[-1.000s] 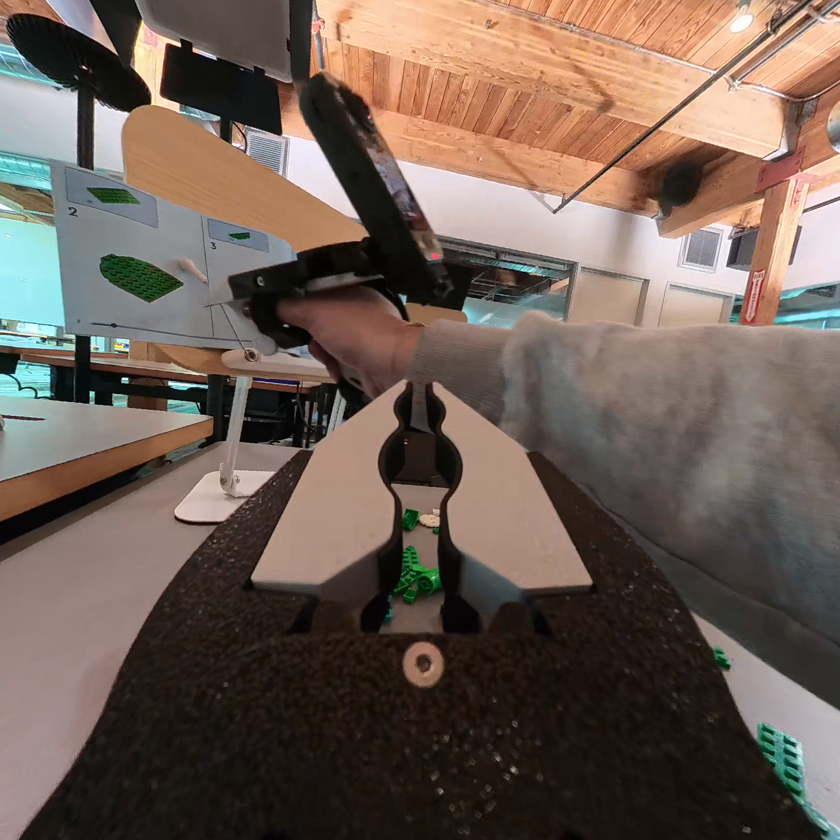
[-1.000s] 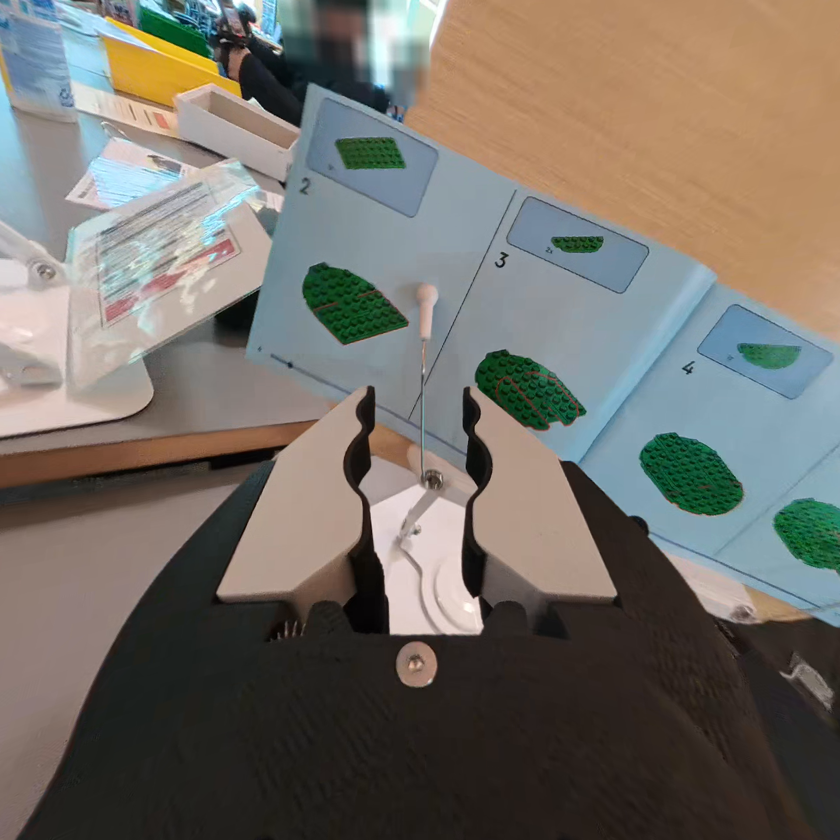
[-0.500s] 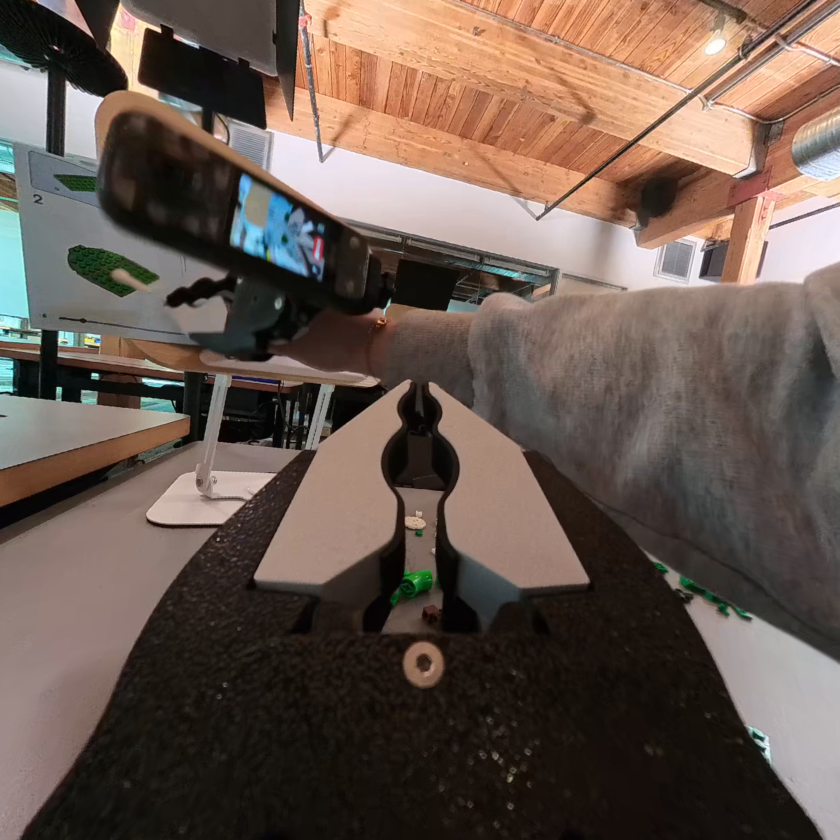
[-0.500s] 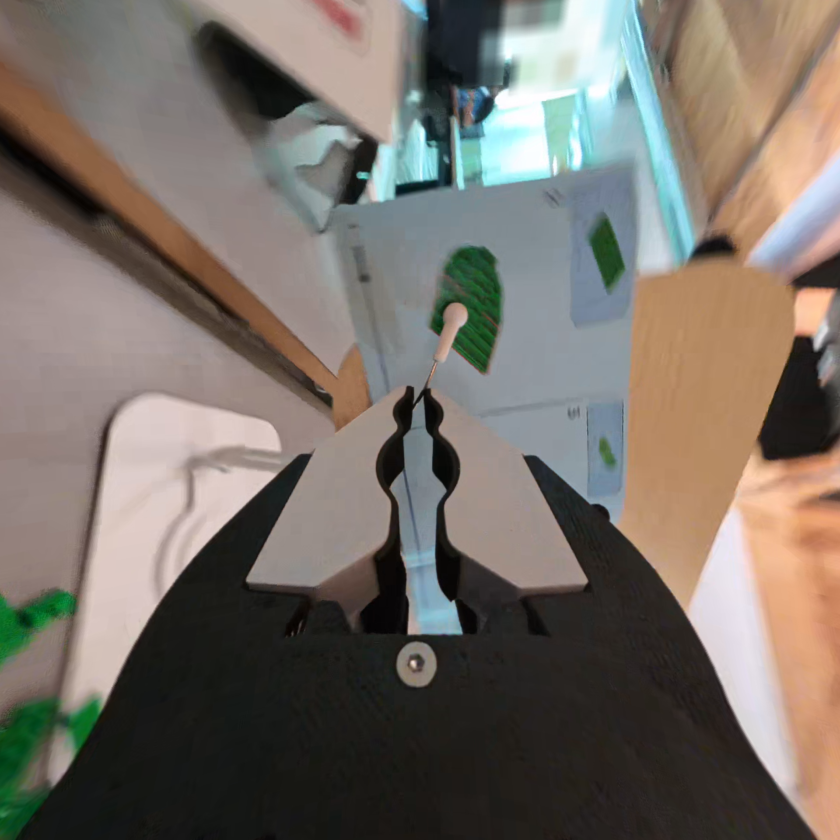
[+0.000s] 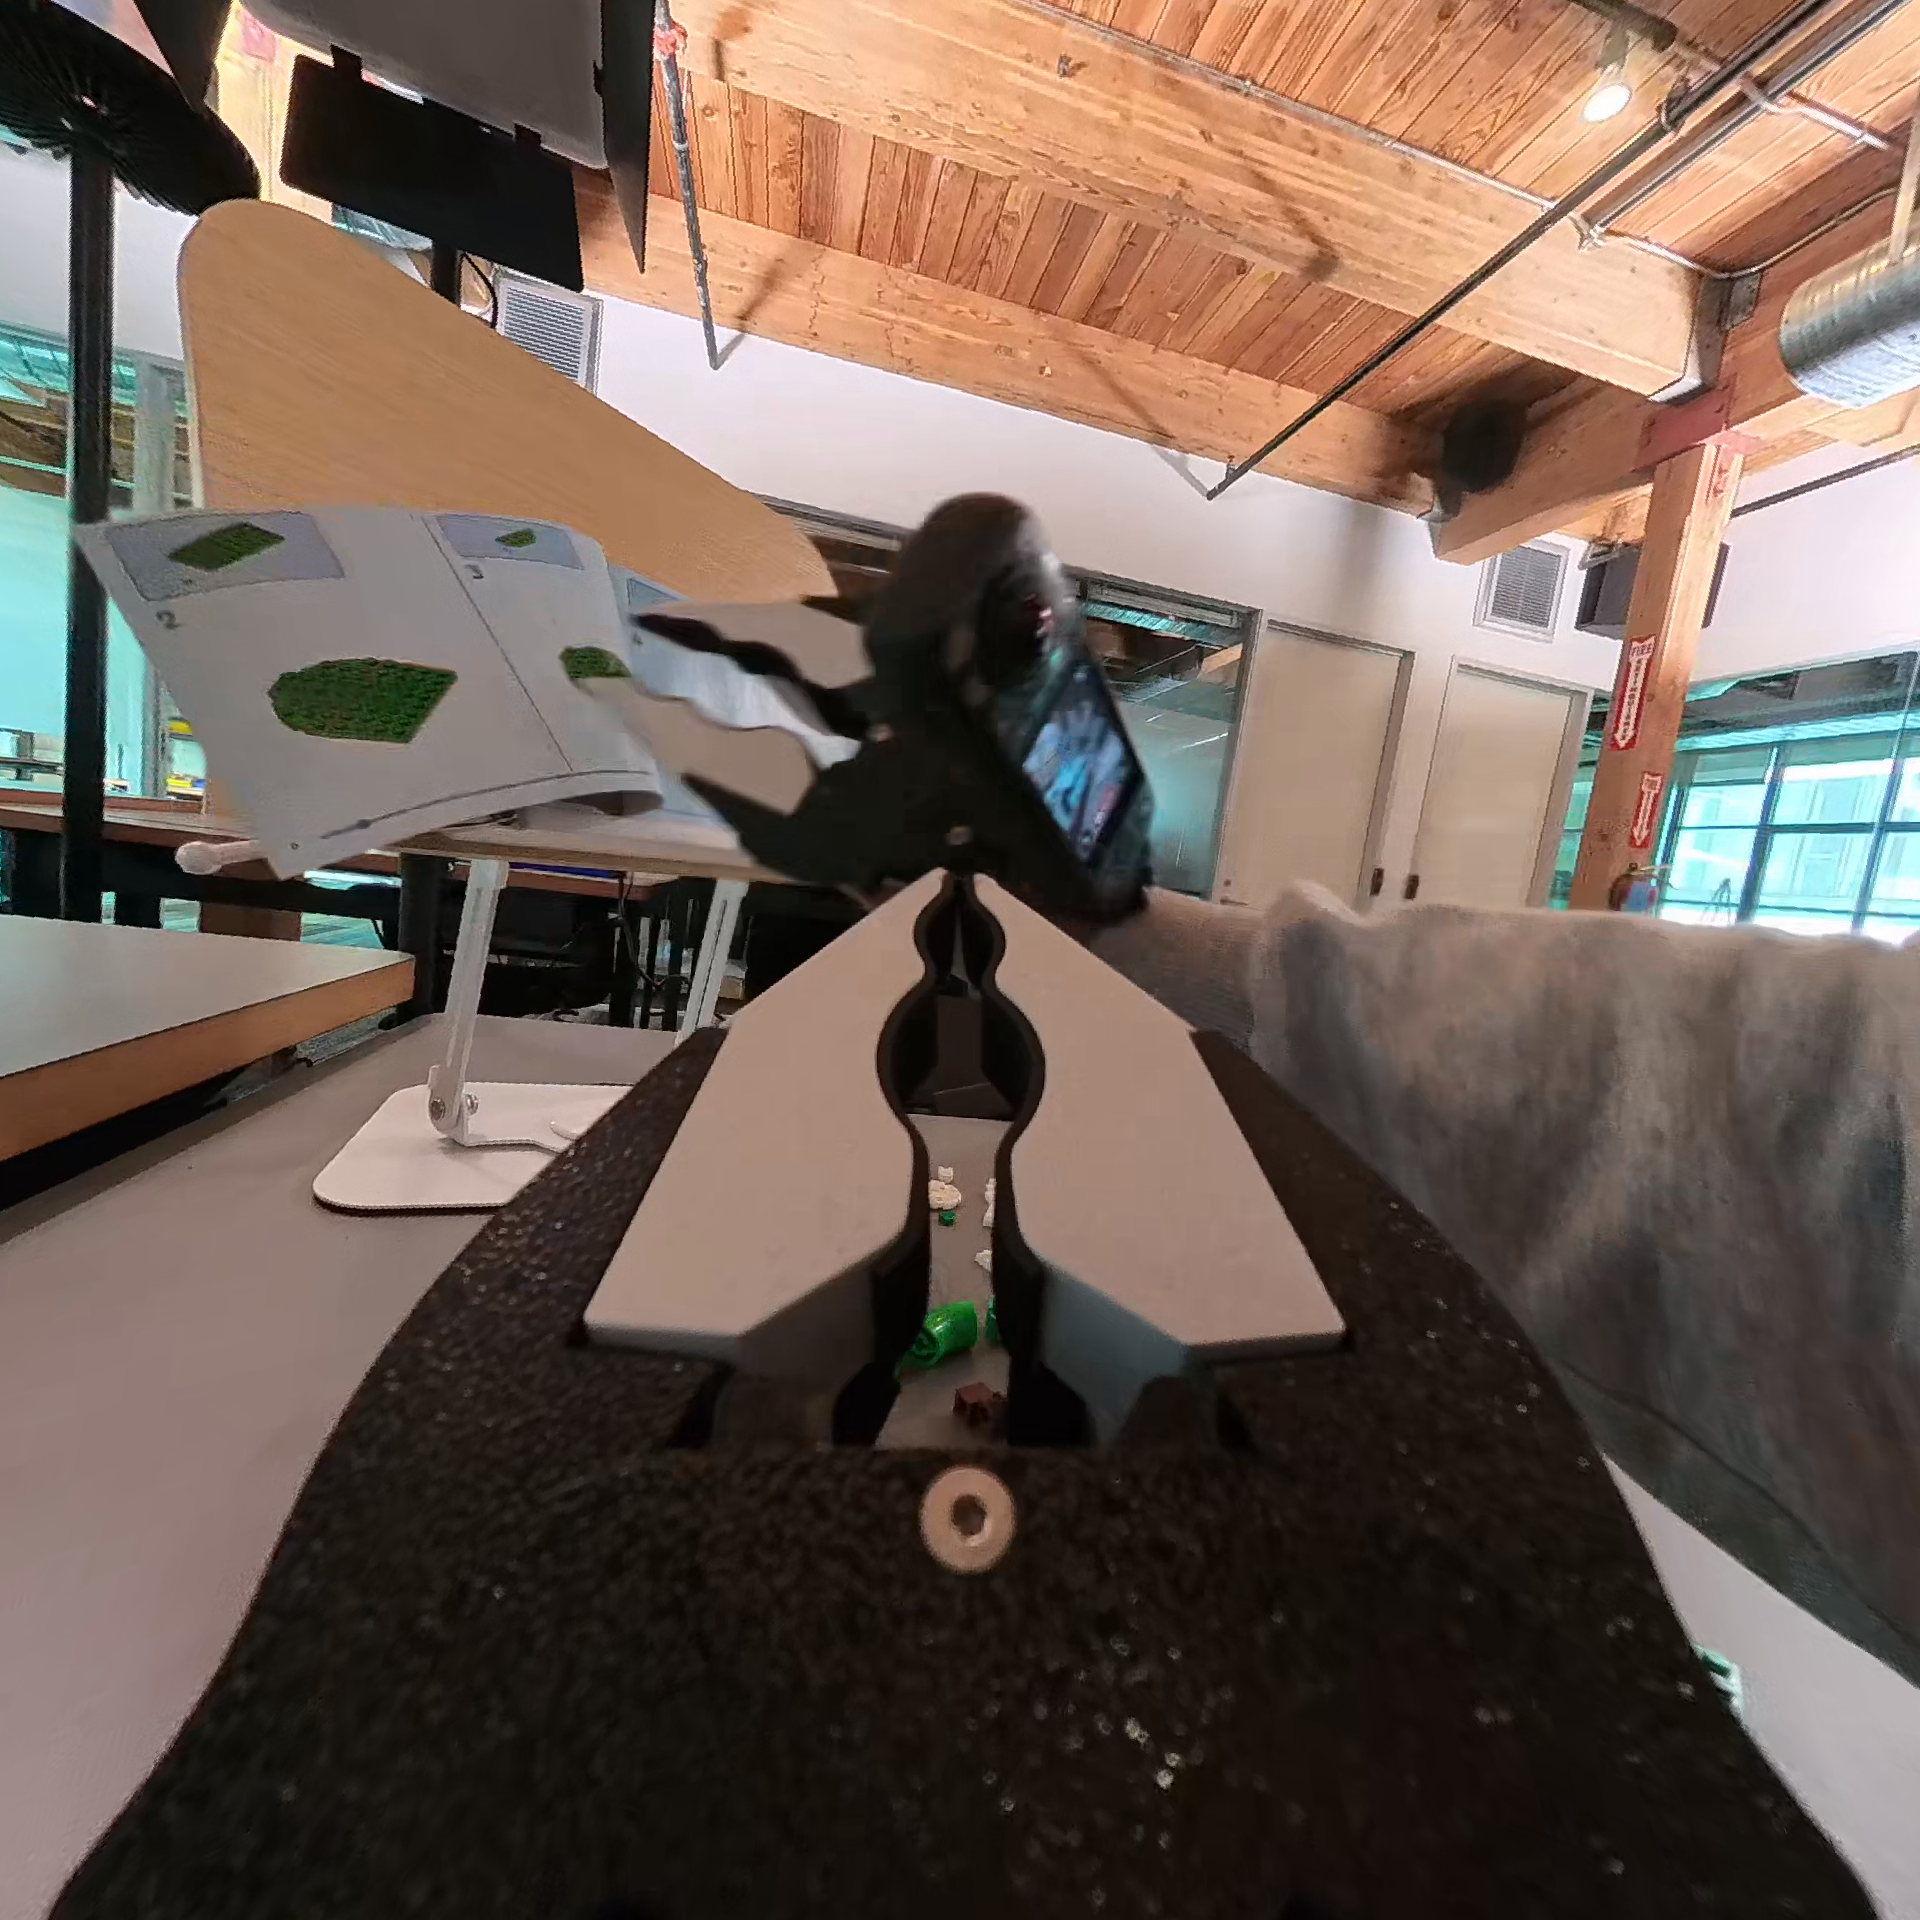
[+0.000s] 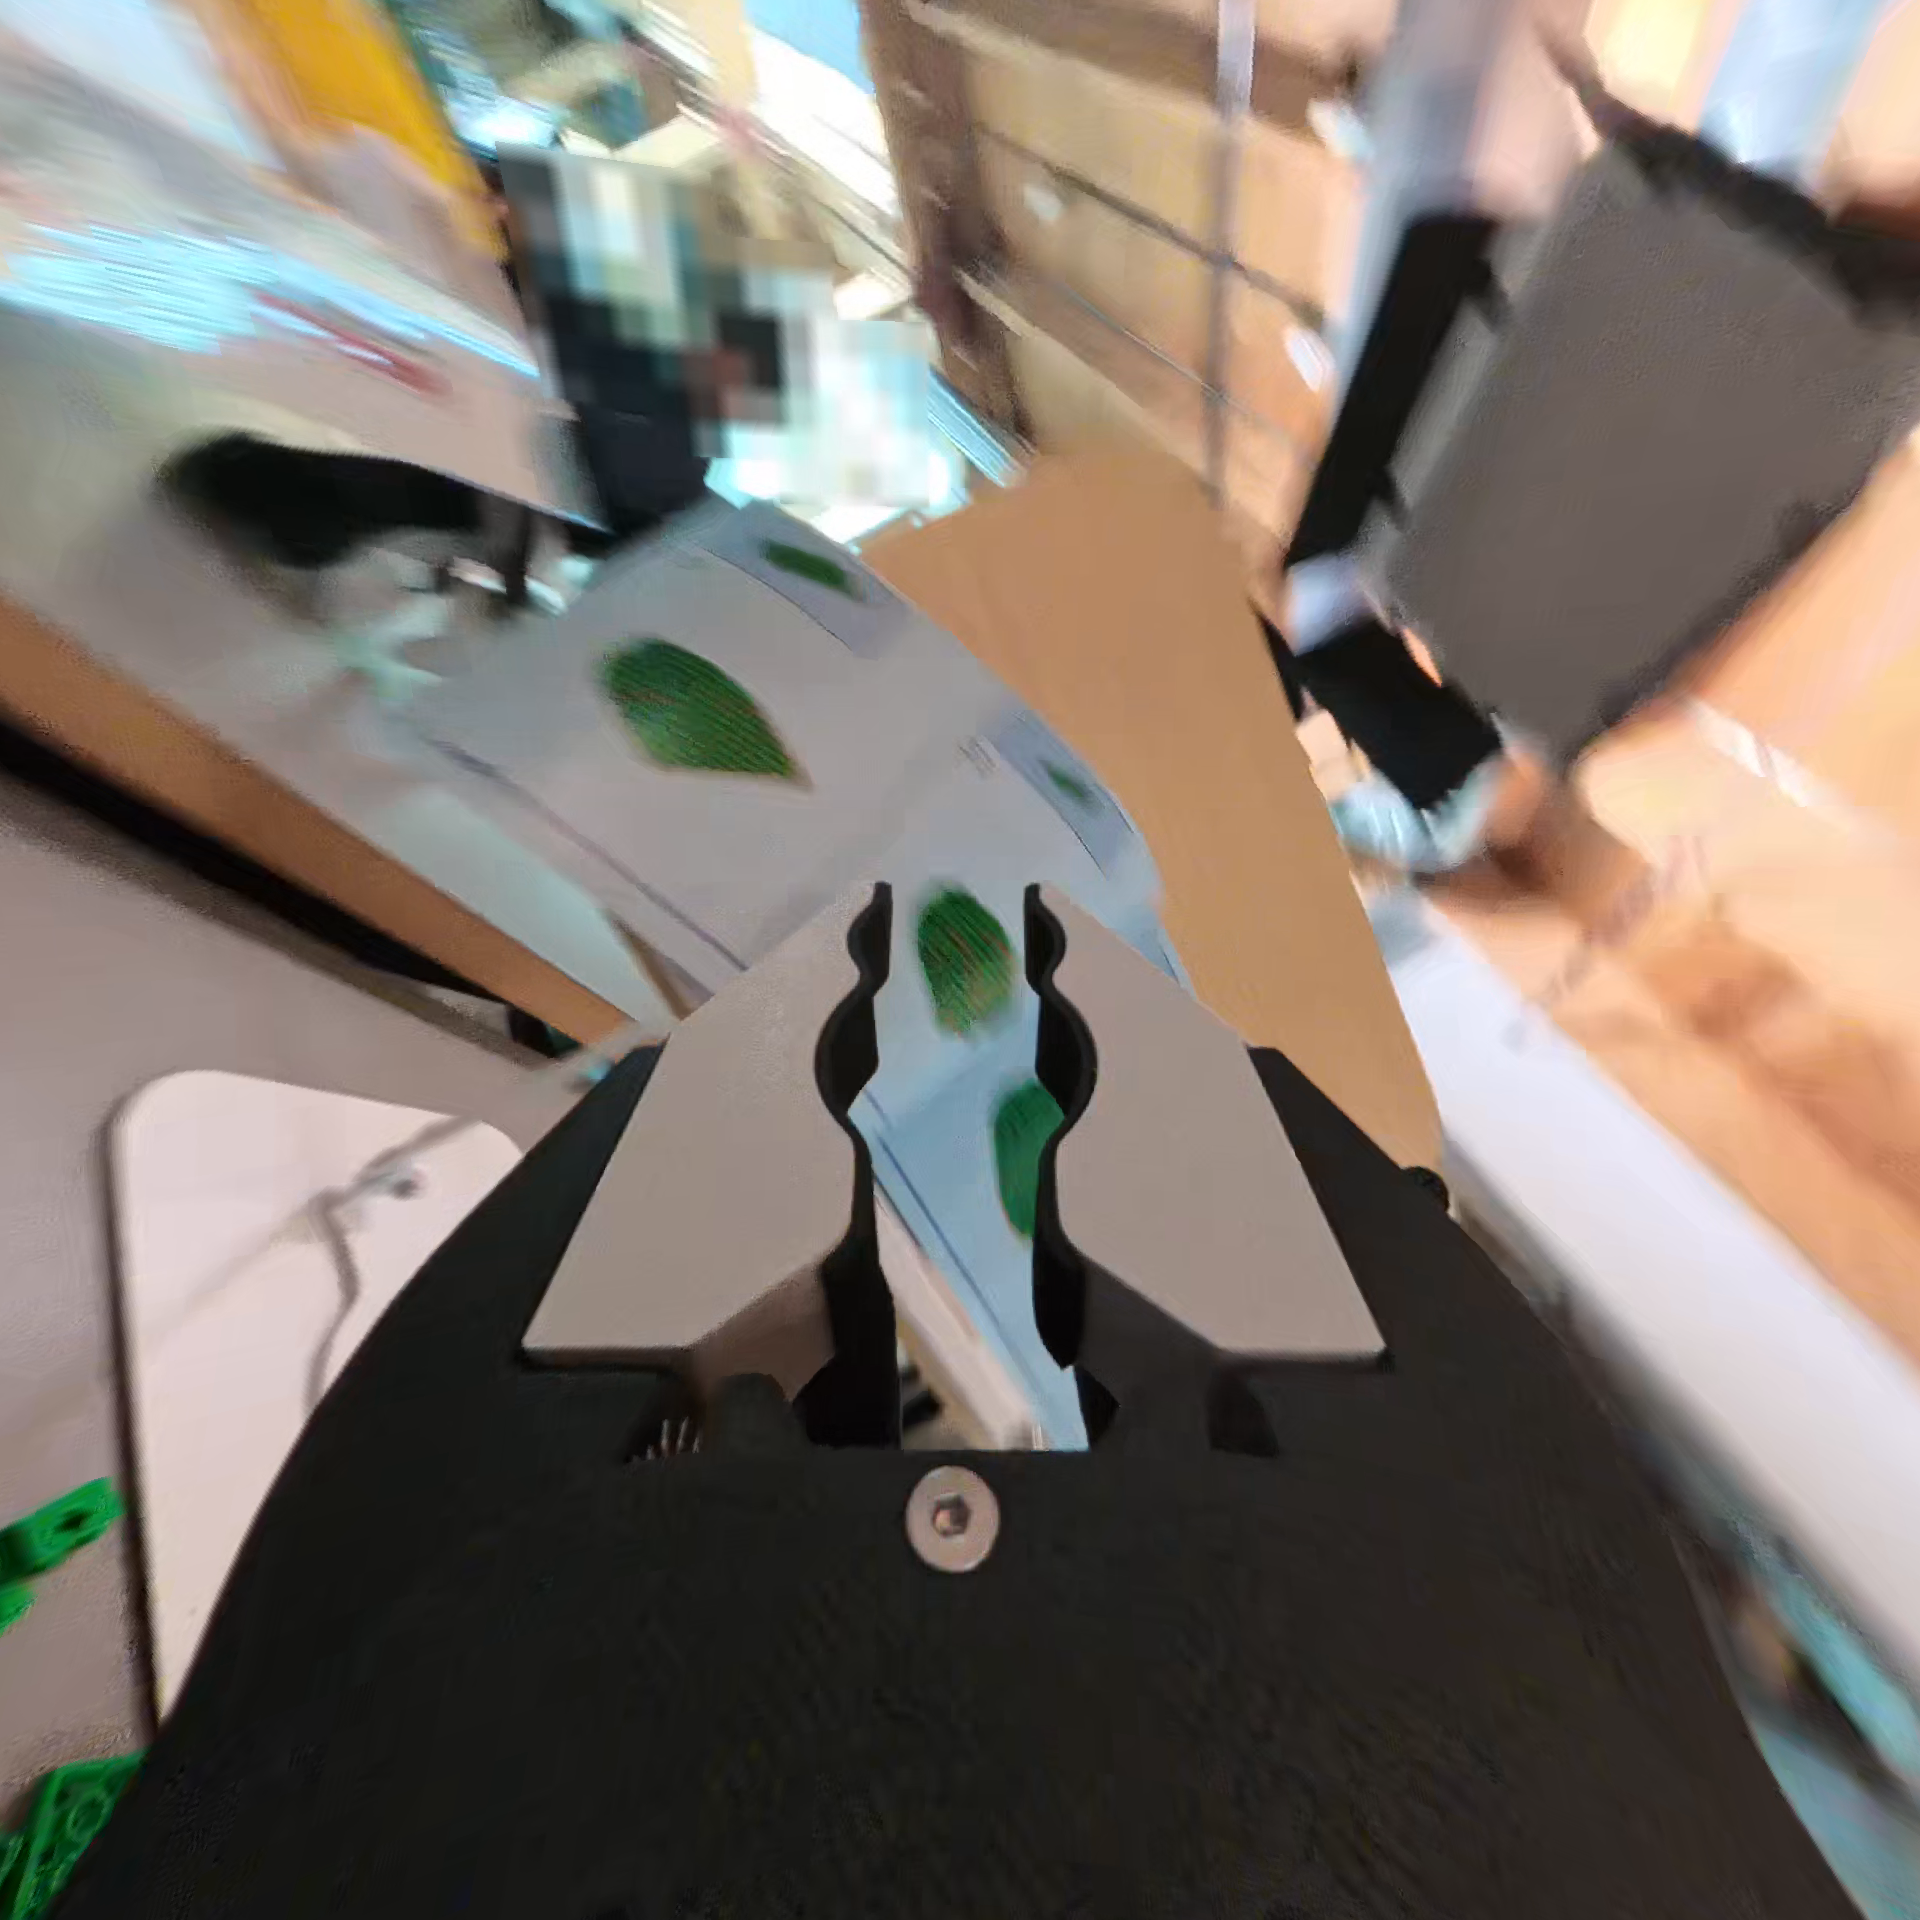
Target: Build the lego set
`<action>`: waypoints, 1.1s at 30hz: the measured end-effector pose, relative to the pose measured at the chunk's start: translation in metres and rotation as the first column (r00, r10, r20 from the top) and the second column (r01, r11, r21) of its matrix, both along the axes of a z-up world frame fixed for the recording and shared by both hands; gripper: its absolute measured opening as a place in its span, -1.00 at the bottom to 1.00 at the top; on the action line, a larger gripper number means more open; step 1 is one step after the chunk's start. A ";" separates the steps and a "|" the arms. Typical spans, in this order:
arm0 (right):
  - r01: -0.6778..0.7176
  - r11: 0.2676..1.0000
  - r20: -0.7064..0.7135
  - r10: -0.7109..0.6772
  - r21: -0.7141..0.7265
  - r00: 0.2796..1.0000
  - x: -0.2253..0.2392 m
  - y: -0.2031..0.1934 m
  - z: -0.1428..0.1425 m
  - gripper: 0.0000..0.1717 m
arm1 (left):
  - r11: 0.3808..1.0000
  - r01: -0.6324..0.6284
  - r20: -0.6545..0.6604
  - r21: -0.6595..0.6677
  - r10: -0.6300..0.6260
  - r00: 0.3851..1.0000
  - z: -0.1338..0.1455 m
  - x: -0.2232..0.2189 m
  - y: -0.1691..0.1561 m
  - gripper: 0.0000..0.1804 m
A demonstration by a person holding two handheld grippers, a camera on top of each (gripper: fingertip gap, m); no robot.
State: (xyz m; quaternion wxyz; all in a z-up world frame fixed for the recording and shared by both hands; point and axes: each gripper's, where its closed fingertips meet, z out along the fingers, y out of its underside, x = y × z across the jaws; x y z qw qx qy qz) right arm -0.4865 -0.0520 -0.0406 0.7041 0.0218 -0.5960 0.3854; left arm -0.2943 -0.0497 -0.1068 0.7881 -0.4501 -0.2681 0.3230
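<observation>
In the left wrist view my left gripper [image 5: 961, 883] is shut with nothing between its fingers, low over the grey table [image 5: 156, 1403]. Ahead of it my right gripper [image 5: 665, 696], held by a hand in a grey sleeve [image 5: 1558, 1143], is open at the right edge of a pale blue instruction booklet [image 5: 395, 686]. The booklet rests on a wooden-backed stand [image 5: 416, 416], and its page curls forward. The stand's wire page holder with a white tip [image 5: 203, 857] lies swung down at the lower left. The right wrist view is blurred. It shows my right gripper [image 6: 956, 899] open and empty with the booklet [image 6: 727, 790] behind the gap.
The stand's white base [image 5: 468, 1132] sits on the table left of my left gripper; it also shows in the right wrist view [image 6: 260, 1299]. Small green bricks [image 5: 945, 1335] and white pieces [image 5: 945, 1195] lie under the left fingers. More green bricks [image 6: 52, 1558] lie beside the base. The left gripper's tips are roughly 20 cm from the right gripper's.
My right gripper shut on the stand's wire page holder, swung it down off the page, then opened and let it go. The freed page curled forward. My left gripper stayed shut.
</observation>
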 end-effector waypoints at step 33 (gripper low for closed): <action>0.526 0.355 0.590 0.099 -0.773 0.801 -0.130 0.219 -0.069 -0.60 | 0.999 0.023 -0.009 -0.039 -0.024 1.000 -0.001 0.004 0.009 -1.00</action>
